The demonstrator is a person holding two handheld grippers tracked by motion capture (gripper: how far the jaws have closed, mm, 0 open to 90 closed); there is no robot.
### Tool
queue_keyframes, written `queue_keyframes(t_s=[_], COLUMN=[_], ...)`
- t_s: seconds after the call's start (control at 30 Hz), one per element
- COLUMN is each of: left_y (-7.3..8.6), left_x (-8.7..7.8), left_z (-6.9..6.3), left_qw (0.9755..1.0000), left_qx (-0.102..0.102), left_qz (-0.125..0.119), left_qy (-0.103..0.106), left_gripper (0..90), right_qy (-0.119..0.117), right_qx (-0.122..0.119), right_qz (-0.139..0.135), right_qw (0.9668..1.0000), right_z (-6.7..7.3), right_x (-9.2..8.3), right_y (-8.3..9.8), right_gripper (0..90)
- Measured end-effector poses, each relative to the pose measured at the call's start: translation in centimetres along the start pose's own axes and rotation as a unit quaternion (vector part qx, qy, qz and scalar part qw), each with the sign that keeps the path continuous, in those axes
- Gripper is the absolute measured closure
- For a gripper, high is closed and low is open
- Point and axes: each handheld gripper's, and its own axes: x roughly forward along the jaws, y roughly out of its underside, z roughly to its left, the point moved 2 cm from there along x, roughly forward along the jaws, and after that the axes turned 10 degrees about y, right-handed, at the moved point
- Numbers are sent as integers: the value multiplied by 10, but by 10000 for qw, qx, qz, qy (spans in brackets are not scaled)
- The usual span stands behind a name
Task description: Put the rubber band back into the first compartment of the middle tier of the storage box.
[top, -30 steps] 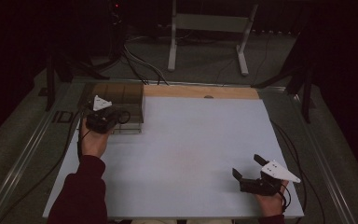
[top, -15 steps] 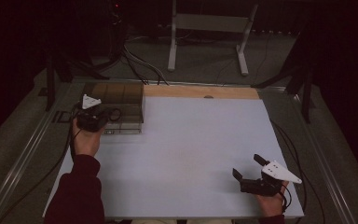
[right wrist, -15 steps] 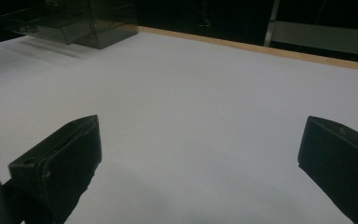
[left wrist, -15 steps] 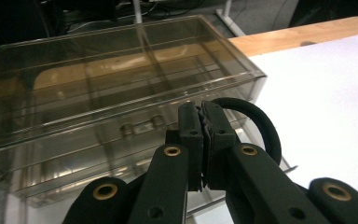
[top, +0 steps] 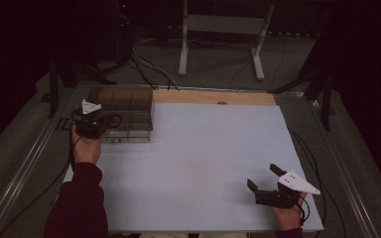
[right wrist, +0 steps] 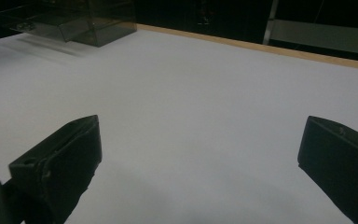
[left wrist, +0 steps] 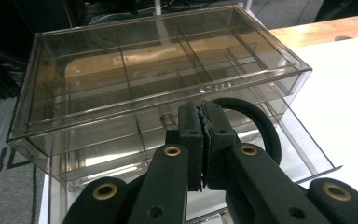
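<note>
Nearest the person, at the table's (top: 203,163) near right corner, the right gripper (top: 270,179) rests low over the bare white surface with its fingers (right wrist: 60,158) spread wide and nothing between them. In the right gripper view the two black fingers stand far apart at the bottom edges, with plain white table top between them and a wooden strip (right wrist: 261,46) running along the far edge.

Farther off, at the far left of the table, the left gripper (top: 110,120) is held by a hand (top: 85,148) in a dark red sleeve (top: 77,203), just at the front of a clear smoky plastic drawer box (top: 124,106). In the left gripper view its fingers (left wrist: 191,135) are pressed together; they appear to pinch a thin dark fold at the end of a black loop (left wrist: 256,123) that arches to one side, though the fold is too small to be sure of. The loop lies over the box's bottom drawer (left wrist: 303,154), which stands pulled out toward the gripper. The box (left wrist: 158,70) above it is divided into compartments and sits on the far left corner of the table, against the wooden strip.

Beyond the table, a grey metal stand (top: 218,29) and cables (top: 149,69) lie on the dark floor.
</note>
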Motion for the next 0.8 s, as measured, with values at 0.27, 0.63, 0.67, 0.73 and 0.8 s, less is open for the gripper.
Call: queue_keyframes(t_s=[0.27, 0.63, 0.67, 0.73, 0.8], left_y=[4, 14, 15, 17, 20], left_x=[0, -3, -3, -3, -3], left_z=[9, 22, 23, 25, 27], left_qw=[9998, 9987, 9986, 9984, 9981], left_qx=[-110, -220, -228, -252, -281], left_qz=[34, 107, 114, 120, 132], left_qy=[-168, -451, -473, -498, -538], left_gripper=[890, 890, 890, 890, 890], right_qy=[34, 48, 47, 36, 28], right_qx=[-11, -28, -40, -71, -95], right_qz=[7, 4, 5, 19, 11], right_qw=[10000, 10000, 10000, 10000, 9999], right_z=[-1, 0, 0, 1, 1], right_x=[0, -1, -1, 0, 0], right_y=[1, 0, 0, 0, 0], right_gripper=[0, 0, 0, 0, 0])
